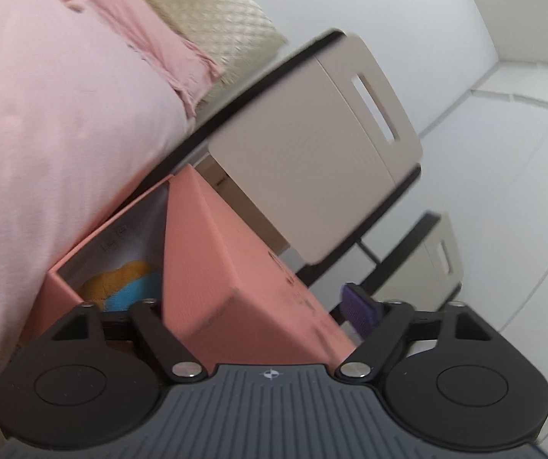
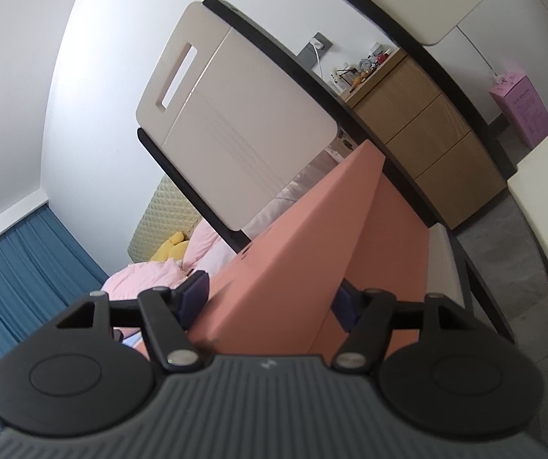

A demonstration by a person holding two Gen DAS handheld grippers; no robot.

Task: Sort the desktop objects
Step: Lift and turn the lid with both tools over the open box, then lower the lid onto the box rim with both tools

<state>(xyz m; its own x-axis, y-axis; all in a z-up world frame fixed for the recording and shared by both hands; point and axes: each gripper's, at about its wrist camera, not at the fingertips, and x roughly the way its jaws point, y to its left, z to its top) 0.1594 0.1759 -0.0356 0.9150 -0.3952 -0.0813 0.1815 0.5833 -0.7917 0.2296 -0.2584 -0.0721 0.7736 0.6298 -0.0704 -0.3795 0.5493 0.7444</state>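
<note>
Right fingers: we see the right gripper (image 2: 270, 298) straddling the pink box (image 2: 304, 237). One purple pad (image 2: 193, 294) sits against the outer face, the other (image 2: 344, 308) against the far side. We read that as clamped on one wall of the box.
Left fingers: the left gripper (image 1: 243, 306) straddles another wall of the same pink box (image 1: 235, 267). One purple pad (image 1: 361, 306) shows on the outer side; the other finger is hidden inside the box. Likely gripping that wall, but contact is not visible, so we cannot tell.
Hold logic: our judgement is a two-handed carry, one grip per wall, so the box stays level and does not twist.
Box attitude: both views are strongly tilted and blurred. The box looks lifted off any surface, but we cannot confirm that.
Contents: a yellow and blue soft item (image 1: 128, 283) lies at the bottom of the box. What it is, we cannot tell.
Surroundings: pink bedding (image 1: 63, 114) is just beside the box in the left view. A beige panel with a slot handle (image 2: 231, 114) stands behind it, and a wooden drawer unit (image 2: 419, 134) is further back.
Table: not clearly in view.
Task status: sorting looks partly done, with at least one item already in the box.
Risk: thin walls may flex or slip if the two grips pull apart.
</note>
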